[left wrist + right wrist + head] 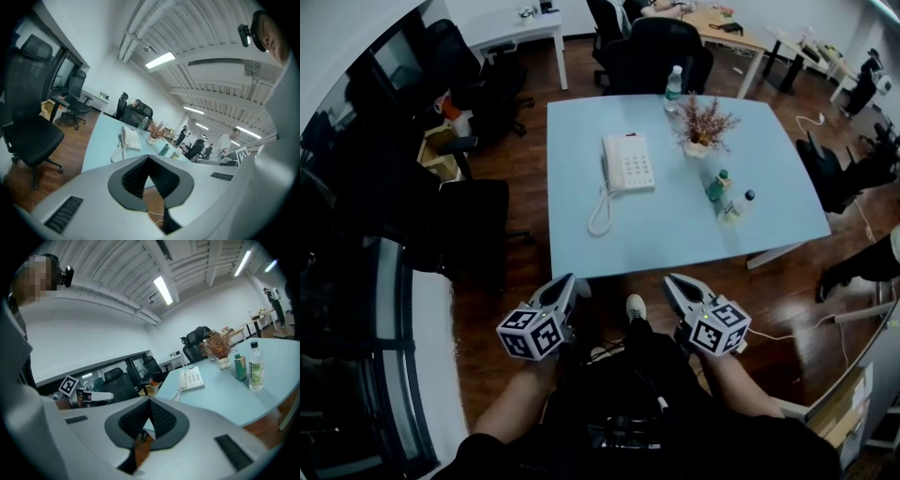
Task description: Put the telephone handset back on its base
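A white telephone (628, 164) lies on the light-blue table (769, 216), left of its middle. Its handset (609, 161) rests along the left side of the base, and the coiled cord (600, 211) trails toward the near edge. The telephone (131, 138) is far off in the left gripper view, and the telephone (193, 378) likewise in the right gripper view. My left gripper (566, 284) and right gripper (677, 282) hang side by side over my lap, short of the table's near edge. Both are shut and hold nothing.
A potted dried plant (701, 131), a water bottle (674, 82), a green carton (717, 185) and a small bottle (736, 206) stand on the table's right half. Black office chairs stand at the left (459, 225) and the far side (661, 52). My shoe (635, 307) shows on the wood floor.
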Available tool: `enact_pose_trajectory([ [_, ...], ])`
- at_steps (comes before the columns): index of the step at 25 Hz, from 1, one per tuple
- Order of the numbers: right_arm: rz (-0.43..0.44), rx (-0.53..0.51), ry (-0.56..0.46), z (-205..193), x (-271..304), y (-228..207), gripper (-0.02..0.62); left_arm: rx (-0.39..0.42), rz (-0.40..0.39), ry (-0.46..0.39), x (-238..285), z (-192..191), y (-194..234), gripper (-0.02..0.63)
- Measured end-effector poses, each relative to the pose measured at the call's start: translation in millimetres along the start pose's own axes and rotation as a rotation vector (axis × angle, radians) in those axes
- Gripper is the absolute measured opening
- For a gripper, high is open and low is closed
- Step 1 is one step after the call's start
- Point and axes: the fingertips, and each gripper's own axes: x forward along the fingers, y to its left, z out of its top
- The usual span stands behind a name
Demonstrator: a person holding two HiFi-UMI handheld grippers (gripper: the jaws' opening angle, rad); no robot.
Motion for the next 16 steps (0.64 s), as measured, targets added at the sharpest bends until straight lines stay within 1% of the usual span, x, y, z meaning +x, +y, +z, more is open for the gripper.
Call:
enact_pose_trajectory([
  [3,0.008,-0.009,0.021,-10.4,-4.1,9.0,0.012,-0.128,-0.022,-0.036,-12.5,-1.0,5.3,0.0],
  [4,0.014,-0.015,0.027,-11.2,-4.5,13.0,0.012,-0.163,-0.02,-0.049,-18.1,-0.7,8.9,0.0],
  [5,0.02,-0.024,0.028,-9.5,-4.6,17.6,0.012,-0.178,-0.01,-0.062,-24.1,0.1,12.5,0.0],
  [10,0.062,-0.056,0.002,6.1,2.4,34.8,0.012,-0.136,0.053,-0.086,-50.6,1.6,25.4,0.0],
  [13,0.078,-0.067,-0.006,9.5,7.3,41.1,0.012,-0.075,0.082,-0.088,-59.6,3.0,27.9,0.0],
  [16,0.09,-0.067,0.004,3.4,9.9,47.0,0.012,-0.01,0.098,-0.104,-66.6,9.2,26.7,0.0],
])
